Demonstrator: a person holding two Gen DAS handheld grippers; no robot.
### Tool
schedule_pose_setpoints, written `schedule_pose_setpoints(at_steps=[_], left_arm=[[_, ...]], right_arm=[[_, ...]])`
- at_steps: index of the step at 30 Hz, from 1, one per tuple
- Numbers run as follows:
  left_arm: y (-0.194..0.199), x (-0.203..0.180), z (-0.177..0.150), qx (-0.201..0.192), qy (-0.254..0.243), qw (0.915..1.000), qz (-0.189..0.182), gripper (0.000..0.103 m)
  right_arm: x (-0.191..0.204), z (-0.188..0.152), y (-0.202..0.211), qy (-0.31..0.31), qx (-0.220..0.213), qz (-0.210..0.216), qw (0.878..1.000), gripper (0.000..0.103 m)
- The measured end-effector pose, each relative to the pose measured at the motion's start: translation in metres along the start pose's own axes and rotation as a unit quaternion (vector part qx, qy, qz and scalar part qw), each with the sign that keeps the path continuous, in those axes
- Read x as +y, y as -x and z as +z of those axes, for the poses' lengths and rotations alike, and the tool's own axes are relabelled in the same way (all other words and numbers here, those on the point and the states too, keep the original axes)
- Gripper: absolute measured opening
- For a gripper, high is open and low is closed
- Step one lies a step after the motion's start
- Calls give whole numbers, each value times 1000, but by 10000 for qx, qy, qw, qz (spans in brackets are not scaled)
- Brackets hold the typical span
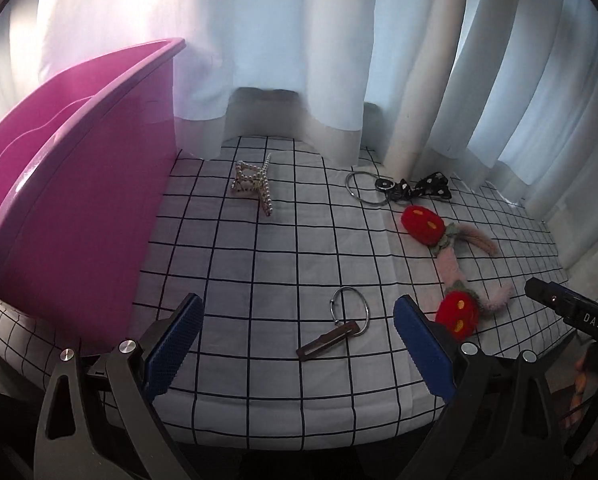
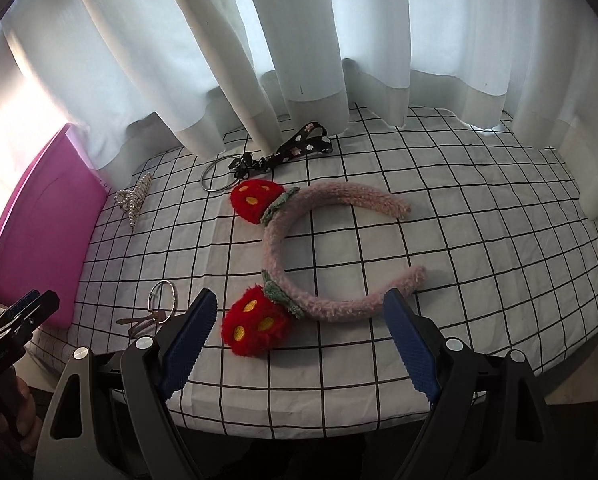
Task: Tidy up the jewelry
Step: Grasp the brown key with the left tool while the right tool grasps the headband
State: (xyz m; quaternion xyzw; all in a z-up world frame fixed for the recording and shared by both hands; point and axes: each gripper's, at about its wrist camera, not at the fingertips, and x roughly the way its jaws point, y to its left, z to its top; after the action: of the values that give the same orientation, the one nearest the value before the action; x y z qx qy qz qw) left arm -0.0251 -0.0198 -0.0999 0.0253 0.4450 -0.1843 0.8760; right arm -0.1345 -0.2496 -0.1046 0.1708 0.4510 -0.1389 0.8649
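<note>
A pink fuzzy headband (image 2: 295, 236) with two red strawberry pompoms lies on the checked cloth; it also shows in the left wrist view (image 1: 455, 264). A pearl claw clip (image 1: 255, 188) (image 2: 133, 200), a silver ring with a black dotted strap (image 1: 403, 188) (image 2: 259, 164), and a silver ring with brown hair clips (image 1: 339, 324) (image 2: 155, 310) lie around it. My left gripper (image 1: 295, 344) is open, hovering just before the ring with brown clips. My right gripper (image 2: 299, 344) is open, near the lower pompom (image 2: 255, 322).
A pink plastic bin (image 1: 71, 200) (image 2: 39, 232) stands at the table's left. White curtains (image 2: 299, 40) hang along the back edge. The checked tablecloth (image 1: 299, 264) covers the table; its front edge is just under the grippers.
</note>
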Motion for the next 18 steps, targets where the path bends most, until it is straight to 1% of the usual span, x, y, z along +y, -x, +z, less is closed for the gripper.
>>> schedule_pose_setpoints(at_steps=[2, 4, 10, 14, 18], left_arm=[[-11, 1, -9, 81, -50, 9999, 121, 94], [-22, 3, -18, 155, -57, 9998, 126, 94], [-55, -3, -36, 305, -258, 9992, -27, 94], [-75, -6, -41, 259, -475, 9985, -114, 94], [-91, -8, -43, 293, -676, 9971, -183, 94]], right_arm=[[-3, -1, -10, 69, 20, -19, 10000, 81], [-2, -1, -19, 195, 45, -59, 9998, 81], [6, -2, -50, 557, 196, -84, 9982, 81], [11, -3, -68, 728, 343, -93, 9967, 81], [13, -3, -82, 839, 447, -142, 9954, 81]])
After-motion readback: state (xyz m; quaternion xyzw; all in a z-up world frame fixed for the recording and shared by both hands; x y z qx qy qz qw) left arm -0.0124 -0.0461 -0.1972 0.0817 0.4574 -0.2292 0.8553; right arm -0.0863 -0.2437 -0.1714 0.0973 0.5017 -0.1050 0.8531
